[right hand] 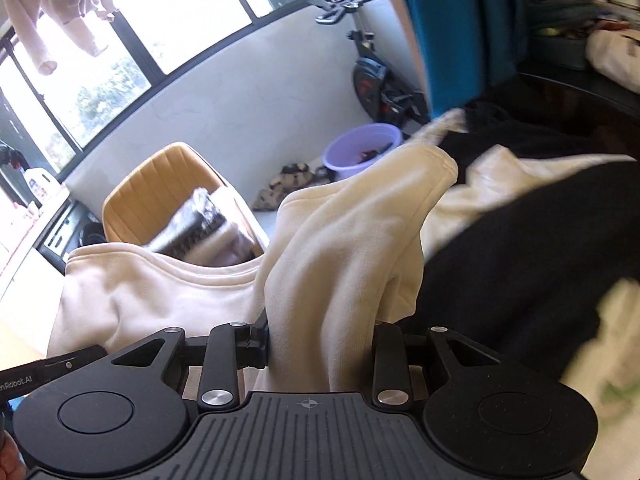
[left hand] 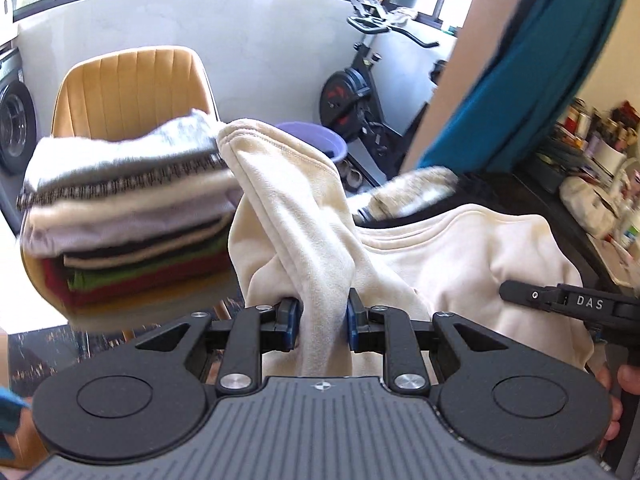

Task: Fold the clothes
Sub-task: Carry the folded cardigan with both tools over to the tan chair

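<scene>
Your left gripper [left hand: 322,316] and right gripper [right hand: 320,344] each pinch a bunched fold of the soft, limp cream fleece sweatshirt [left hand: 460,264], so grip seams.

Home, enclosed balcony / laundry corner.
Exercise bike [left hand: 360,92], mustard upholstered chair [left hand: 132,88], washing machine [left hand: 14,120] at the left edge, purple basin [right hand: 362,150] on the floor, clothes hung drying [right hand: 60,12] at big windows [right hand: 176,8], stack of folded clothes [left hand: 128,216], cluttered counter [left hand: 600,168].
</scene>
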`<state>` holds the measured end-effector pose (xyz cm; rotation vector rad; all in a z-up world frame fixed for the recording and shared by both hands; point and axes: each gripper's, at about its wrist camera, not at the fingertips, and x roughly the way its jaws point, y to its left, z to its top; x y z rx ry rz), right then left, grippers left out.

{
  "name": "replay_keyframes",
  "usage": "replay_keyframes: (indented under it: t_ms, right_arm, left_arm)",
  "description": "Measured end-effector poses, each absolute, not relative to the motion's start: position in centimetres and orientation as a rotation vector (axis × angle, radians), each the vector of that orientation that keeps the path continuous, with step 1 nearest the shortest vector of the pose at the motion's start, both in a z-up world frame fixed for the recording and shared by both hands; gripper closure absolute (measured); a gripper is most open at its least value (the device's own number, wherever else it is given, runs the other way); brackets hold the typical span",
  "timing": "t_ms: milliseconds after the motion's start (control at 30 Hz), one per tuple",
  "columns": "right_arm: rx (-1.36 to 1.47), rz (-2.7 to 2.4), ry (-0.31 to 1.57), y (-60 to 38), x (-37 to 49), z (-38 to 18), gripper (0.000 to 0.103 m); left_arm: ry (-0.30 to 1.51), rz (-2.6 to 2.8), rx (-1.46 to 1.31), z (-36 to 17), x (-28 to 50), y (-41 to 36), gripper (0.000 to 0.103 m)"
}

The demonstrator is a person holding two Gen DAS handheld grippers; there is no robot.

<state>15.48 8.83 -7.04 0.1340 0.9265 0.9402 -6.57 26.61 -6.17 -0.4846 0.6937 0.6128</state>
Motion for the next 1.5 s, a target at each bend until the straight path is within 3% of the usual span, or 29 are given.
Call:
replay_keyframes:
  t_ms: [400,933,1233,1500]
  right_arm:
    - [0.106,1.072,0.925,28.7,26.5,-5.7,0.075]
    - [0.017,1.349,0.911,57.0,23.0,-2.0,0.075]
    - [-0.116,1.312,0.954,71.0,18.8,-4.7,0.075]
    - [-0.236,1.151,1.011,77.4,17.7,-12.2,0.073]
  left_arm:
    - [0.679,0.709,-0.505,-4.5,-1.0,44.3,0.08]
    - [0.571,0.927,-0.595,-3.6,-11.1,67.1,0.08]
    - [0.66,0.909,-0.654,-9.4,-12.9,77.4,0.08]
    - [0.8,0.827,-0.666,-16.4,-11.1,83.8,0.079]
